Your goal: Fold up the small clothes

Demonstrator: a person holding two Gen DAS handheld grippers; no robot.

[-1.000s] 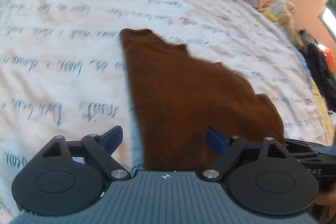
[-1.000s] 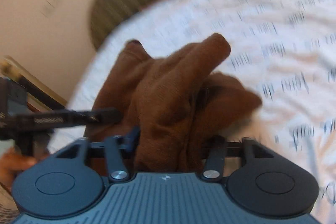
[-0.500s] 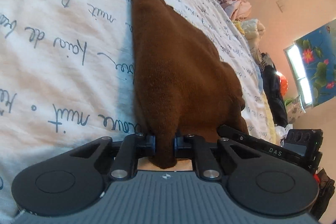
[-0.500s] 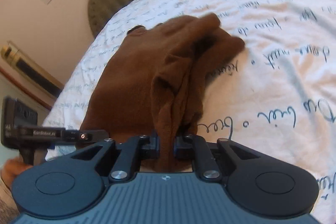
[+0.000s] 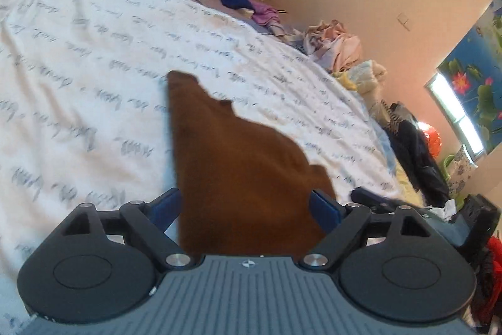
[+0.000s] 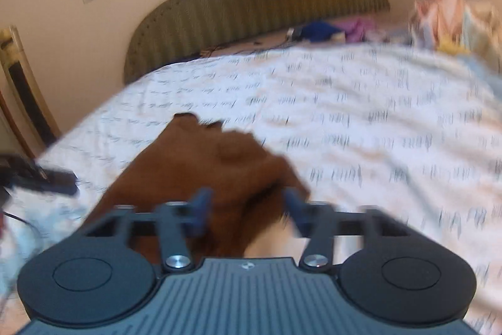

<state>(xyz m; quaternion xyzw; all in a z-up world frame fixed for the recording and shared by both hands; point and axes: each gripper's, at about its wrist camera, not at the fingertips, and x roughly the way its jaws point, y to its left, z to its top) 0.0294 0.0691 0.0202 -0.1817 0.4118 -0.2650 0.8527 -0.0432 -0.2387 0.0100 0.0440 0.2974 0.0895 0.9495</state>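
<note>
I am opening my left gripper (image 5: 243, 204) off the brown garment (image 5: 238, 171), my right gripper (image 6: 248, 209) parted too, so this fold, running toward twelve o'clock, is looking released.

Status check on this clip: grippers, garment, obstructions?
Left gripper opening, brown garment between its jaws, unpinched. Right gripper jaws apart over same garment. Garment lies on bedsheet; nothing blocking.

A small brown garment (image 5: 238, 175) of soft, fuzzy cloth lies on the white script-printed bedsheet (image 5: 78, 58), spread mostly flat with a stepped far edge; its near right part looks bunched, though blur obscures it.
</note>
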